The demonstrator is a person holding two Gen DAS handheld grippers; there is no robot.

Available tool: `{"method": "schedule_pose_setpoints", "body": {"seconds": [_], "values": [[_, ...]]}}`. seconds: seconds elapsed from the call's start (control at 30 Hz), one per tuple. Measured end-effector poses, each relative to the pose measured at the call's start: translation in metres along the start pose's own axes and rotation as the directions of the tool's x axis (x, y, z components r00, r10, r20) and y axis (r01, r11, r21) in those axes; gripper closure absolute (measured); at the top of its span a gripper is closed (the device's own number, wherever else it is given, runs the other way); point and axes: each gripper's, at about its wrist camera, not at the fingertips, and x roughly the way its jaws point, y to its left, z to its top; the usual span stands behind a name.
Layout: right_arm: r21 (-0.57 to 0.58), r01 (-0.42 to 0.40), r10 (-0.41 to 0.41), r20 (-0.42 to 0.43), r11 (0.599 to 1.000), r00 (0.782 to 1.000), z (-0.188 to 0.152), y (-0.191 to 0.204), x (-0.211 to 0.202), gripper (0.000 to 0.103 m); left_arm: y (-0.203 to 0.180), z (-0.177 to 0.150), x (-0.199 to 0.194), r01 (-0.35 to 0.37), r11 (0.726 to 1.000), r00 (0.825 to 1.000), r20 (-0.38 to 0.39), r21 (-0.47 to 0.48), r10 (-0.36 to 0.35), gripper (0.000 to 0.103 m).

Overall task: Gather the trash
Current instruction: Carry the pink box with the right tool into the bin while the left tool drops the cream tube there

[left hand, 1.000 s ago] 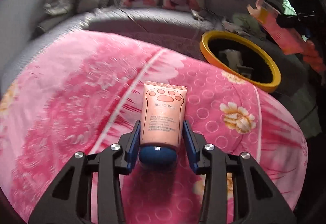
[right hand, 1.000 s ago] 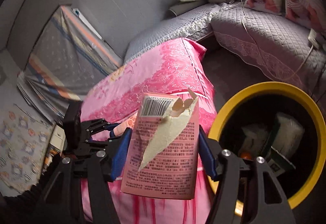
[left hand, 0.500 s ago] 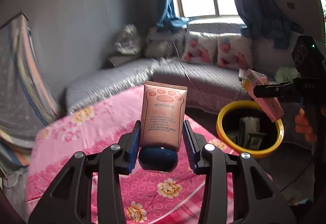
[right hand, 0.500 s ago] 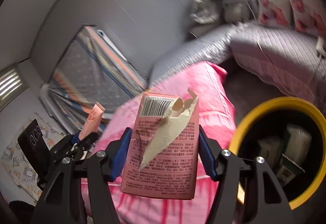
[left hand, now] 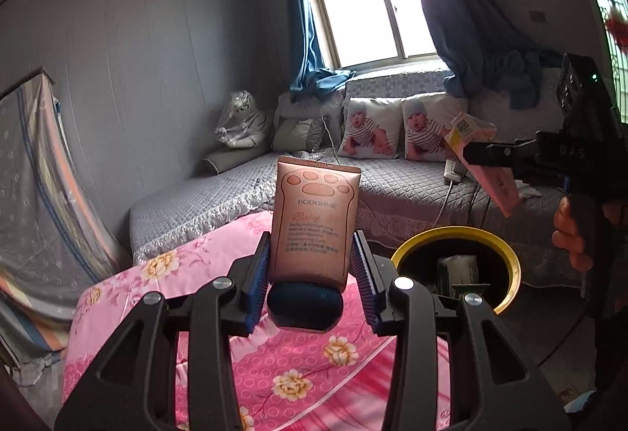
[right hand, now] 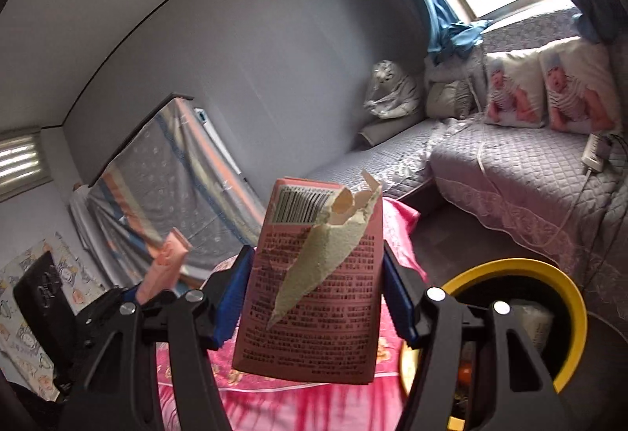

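Note:
My left gripper (left hand: 312,283) is shut on a pink hand cream tube (left hand: 314,219) with a dark blue cap, held upright above the pink bedspread. My right gripper (right hand: 314,293) is shut on a torn pink carton (right hand: 314,293) with a barcode. The yellow-rimmed black bin (left hand: 510,266) stands right of the tube; it holds some trash. It also shows in the right wrist view (right hand: 549,270) at lower right. The carton (left hand: 482,164) and the right gripper (left hand: 506,156) hang above the bin in the left wrist view. The tube (right hand: 165,266) shows at left in the right wrist view.
A pink flowered bedspread (left hand: 165,274) lies below both grippers. A grey quilted corner sofa (left hand: 412,187) with baby-print pillows (left hand: 369,132) and a toy tiger (left hand: 239,125) runs along the wall under the window. A covered board (right hand: 165,172) leans at left.
Both grippers have lifted and tilted upward, from looking down at the bedspread and bin to looking across the room. Each keeps its item.

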Motion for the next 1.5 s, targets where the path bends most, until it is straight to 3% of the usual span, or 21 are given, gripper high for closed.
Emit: {"method": "schedule_pose_setpoints", "body": {"seconds": [0.13,0.67,1.07,1.5], "values": [[0.032,0.057,-0.057,-0.003,0.998,0.998,-0.003,-0.025,0.0,0.044,-0.017,0.009,0.009,0.01,1.0,1.0,-0.002,0.018,-0.01,0.065],[0.175,0.165,-0.158,-0.055,0.971,0.986,-0.028,-0.114,0.001,0.044,-0.068,0.024,0.041,0.06,0.996,0.998,0.01,0.06,-0.061,0.065],[0.202,0.211,-0.201,-0.07,0.956,0.977,-0.039,-0.143,-0.001,0.044,-0.084,0.033,0.076,0.09,0.996,0.996,-0.001,0.02,-0.09,0.065],[0.211,0.224,-0.211,-0.081,0.952,0.974,-0.042,-0.146,0.0,0.044,-0.09,0.034,0.092,0.11,0.994,0.994,-0.015,-0.001,-0.11,0.065]]}}
